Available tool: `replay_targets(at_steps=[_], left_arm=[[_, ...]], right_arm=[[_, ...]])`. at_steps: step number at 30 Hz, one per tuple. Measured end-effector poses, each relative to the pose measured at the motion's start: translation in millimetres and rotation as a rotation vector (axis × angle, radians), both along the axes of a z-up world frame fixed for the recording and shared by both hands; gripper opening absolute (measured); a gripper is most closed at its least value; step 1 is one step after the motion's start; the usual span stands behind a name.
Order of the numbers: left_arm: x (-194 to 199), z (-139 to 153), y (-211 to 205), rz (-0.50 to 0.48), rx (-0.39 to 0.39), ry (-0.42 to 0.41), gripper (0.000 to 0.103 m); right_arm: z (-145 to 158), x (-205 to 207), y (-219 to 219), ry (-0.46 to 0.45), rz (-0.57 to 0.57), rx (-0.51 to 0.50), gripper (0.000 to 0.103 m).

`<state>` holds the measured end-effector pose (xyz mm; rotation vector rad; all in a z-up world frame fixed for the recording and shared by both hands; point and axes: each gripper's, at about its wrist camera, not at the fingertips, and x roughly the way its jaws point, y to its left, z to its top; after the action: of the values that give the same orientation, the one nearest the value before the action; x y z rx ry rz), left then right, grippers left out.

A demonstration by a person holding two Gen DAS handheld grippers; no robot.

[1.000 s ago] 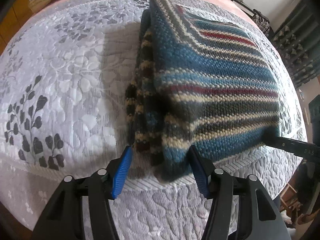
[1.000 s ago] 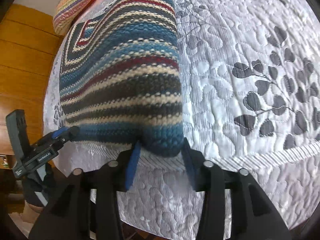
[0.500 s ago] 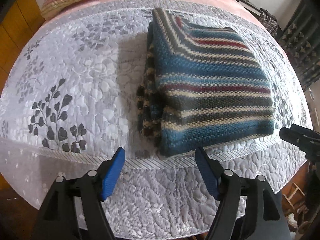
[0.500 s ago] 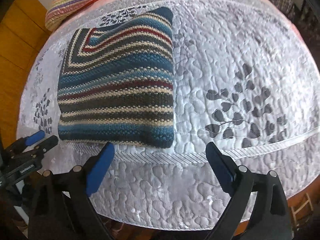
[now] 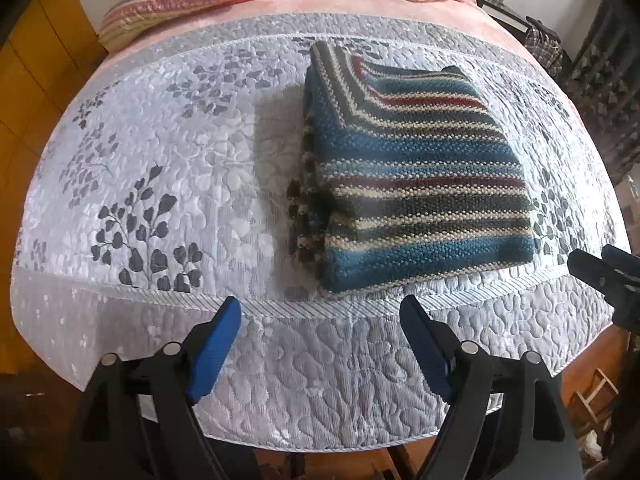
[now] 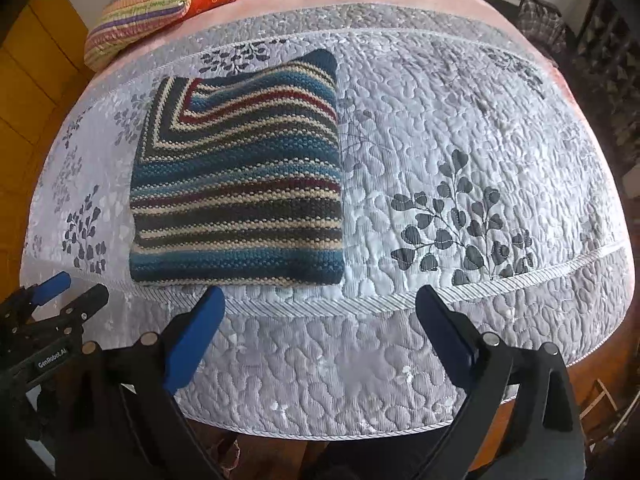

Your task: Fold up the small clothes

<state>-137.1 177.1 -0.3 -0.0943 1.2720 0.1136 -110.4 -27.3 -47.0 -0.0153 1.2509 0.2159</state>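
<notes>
Folded striped sweater [image 5: 416,184] lies on the quilted bed [image 5: 168,152], both grippers spread wide and empty.

Left gripper [image 5: 320,344] and right gripper [image 6: 320,328] hang clear of the near hem, the sweater just beyond their fingers [image 5: 216,344]. Likely risk: the loose sleeve layers bulging at its left side could slip out if nudged.

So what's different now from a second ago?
Both claws let go of the striped knit and drew back toward the bed's edge. The left claw and the right claw now hang open, clear of it. The knit stays folded on the quilt, in the same spot.
</notes>
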Motion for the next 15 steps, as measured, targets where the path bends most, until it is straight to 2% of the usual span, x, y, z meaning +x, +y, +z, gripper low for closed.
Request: replay_targets(at_steps=[3,11,15], left_arm=[[-3,8,-1,0.008,-0.002,-0.014,0.082],[-7,24,-2,0.035,0.014,-0.039,0.085],[-10,27,-2,0.047,0.011,-0.045,0.085]], right_arm=[[6,-2,2,-0.001,0.003,0.017,0.098],[13,-9,19,-0.035,0.008,-0.132,0.099],[17,-9,18,-0.047,0.009,-0.115,0.099]])
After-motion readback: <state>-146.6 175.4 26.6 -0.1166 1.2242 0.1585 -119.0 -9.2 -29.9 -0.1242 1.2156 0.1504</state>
